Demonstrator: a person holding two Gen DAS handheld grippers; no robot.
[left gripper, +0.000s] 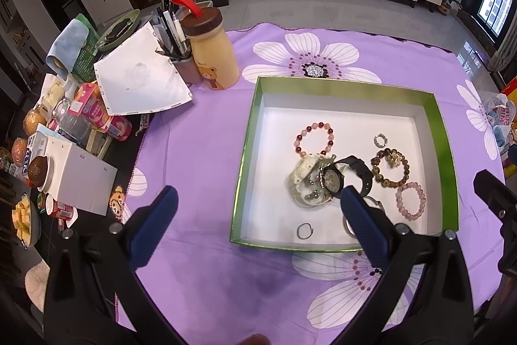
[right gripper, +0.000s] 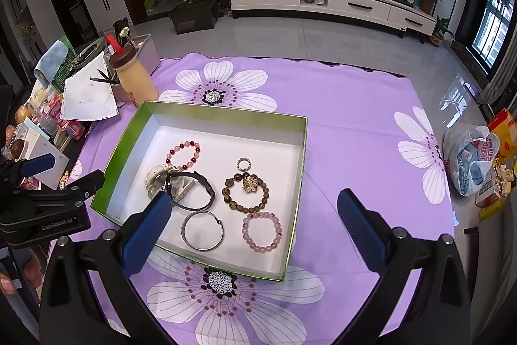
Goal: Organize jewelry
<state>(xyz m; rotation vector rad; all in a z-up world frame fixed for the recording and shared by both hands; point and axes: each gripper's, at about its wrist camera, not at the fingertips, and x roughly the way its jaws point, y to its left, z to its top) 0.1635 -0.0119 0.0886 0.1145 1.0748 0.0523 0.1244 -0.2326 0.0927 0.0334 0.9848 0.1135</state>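
A green box with a white inside (left gripper: 255, 131) (right gripper: 129, 131) lies on the purple flowered cloth. In it lie a red-and-pink bead bracelet (left gripper: 314, 138) (right gripper: 183, 156), a black watch (left gripper: 350, 175) (right gripper: 194, 189) on a pale green piece (left gripper: 305, 183), a brown bead bracelet with a gold charm (left gripper: 389, 167) (right gripper: 245, 191), a pink bead bracelet (left gripper: 410, 201) (right gripper: 261, 231), a small ring (left gripper: 380, 139) (right gripper: 244, 164), a silver bangle (right gripper: 202, 230) and a thin ring (left gripper: 304, 231). My left gripper (left gripper: 258, 209) is open and empty over the box's near left edge. My right gripper (right gripper: 255, 215) is open and empty over the box's near right part.
A beige bottle with a brown lid (left gripper: 211, 54) (right gripper: 135, 76), a pen cup (left gripper: 181, 60), white paper (left gripper: 139, 80) and snack packs (left gripper: 97, 115) crowd the left edge. A plastic bag (right gripper: 475, 160) lies at the right. The left gripper's body (right gripper: 48, 209) shows in the right wrist view.
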